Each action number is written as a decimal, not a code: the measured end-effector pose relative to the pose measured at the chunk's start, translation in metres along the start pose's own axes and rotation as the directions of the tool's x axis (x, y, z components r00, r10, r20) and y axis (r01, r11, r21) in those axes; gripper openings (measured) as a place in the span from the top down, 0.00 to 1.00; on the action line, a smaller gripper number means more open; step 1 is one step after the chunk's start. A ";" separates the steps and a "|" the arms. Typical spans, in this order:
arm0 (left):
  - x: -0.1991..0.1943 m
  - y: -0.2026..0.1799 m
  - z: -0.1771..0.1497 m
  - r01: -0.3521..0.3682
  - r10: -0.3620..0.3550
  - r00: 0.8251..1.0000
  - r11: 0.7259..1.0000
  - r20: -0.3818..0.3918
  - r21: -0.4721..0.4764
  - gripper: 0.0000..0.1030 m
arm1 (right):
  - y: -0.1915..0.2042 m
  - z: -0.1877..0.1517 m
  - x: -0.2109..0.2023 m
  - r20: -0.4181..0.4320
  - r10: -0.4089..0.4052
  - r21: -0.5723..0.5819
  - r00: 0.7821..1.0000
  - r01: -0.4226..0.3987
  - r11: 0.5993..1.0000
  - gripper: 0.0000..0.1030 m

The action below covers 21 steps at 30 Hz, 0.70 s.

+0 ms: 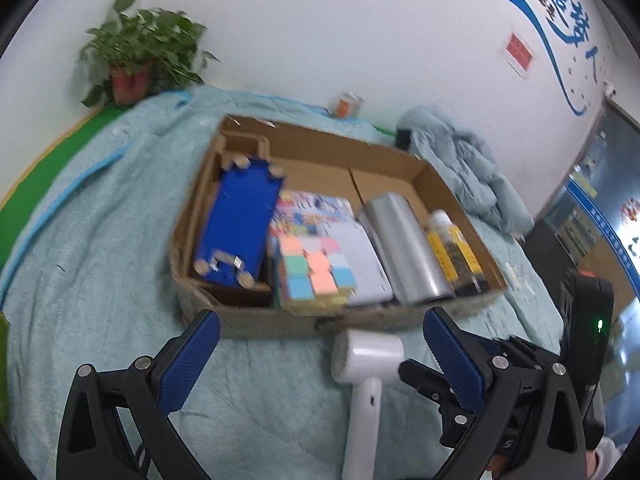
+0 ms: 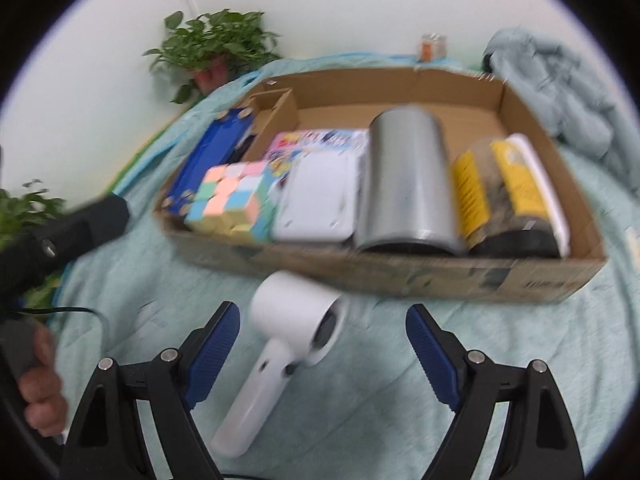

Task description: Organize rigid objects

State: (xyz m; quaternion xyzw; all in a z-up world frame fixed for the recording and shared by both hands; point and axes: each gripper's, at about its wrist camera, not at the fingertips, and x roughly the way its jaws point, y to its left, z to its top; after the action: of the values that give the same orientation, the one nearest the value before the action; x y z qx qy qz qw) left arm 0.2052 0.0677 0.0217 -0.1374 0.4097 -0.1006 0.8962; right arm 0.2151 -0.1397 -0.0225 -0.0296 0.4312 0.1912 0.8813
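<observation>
on the teal blanket (image 2: 520, 360), white handheld dryer (image 2: 280, 328) lying flat, both grippers' jaws spread, empty

wrist views angled down, sharing cardboard box (image 1: 280, 322), hair dryer (image 2: 296, 312)

Office-like room, blue wall lettering (image 1: 568, 20), potted plant (image 1: 140, 52), quilt-covered table (image 1: 100, 240)

Wall lettering (image 1: 568, 20) reads 追梦人
</observation>
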 end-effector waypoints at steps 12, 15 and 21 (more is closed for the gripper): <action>0.082 -0.013 -0.079 0.232 -0.280 0.900 0.957 -0.333 -0.177 0.42 | -0.033 -0.087 0.006 -0.193 0.273 0.089 0.942 -0.260 0.961 0.19; 0.093 -0.025 -0.088 0.243 -0.293 0.886 0.954 -0.361 -0.177 0.44 | -0.029 -0.089 -0.002 -0.172 0.296 0.066 0.939 -0.289 0.955 0.19; 0.108 -0.055 -0.093 0.315 -0.365 0.841 0.931 -0.400 -0.186 0.48 | -0.017 -0.087 -0.008 -0.136 0.254 0.007 0.958 -0.255 0.967 0.26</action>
State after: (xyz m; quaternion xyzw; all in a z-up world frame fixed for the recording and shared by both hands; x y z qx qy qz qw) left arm 0.1997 -0.0310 -0.0950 -0.2329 0.5704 -0.2625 0.7427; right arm 0.1520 -0.1771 -0.0732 0.0087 0.4895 0.3026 0.8178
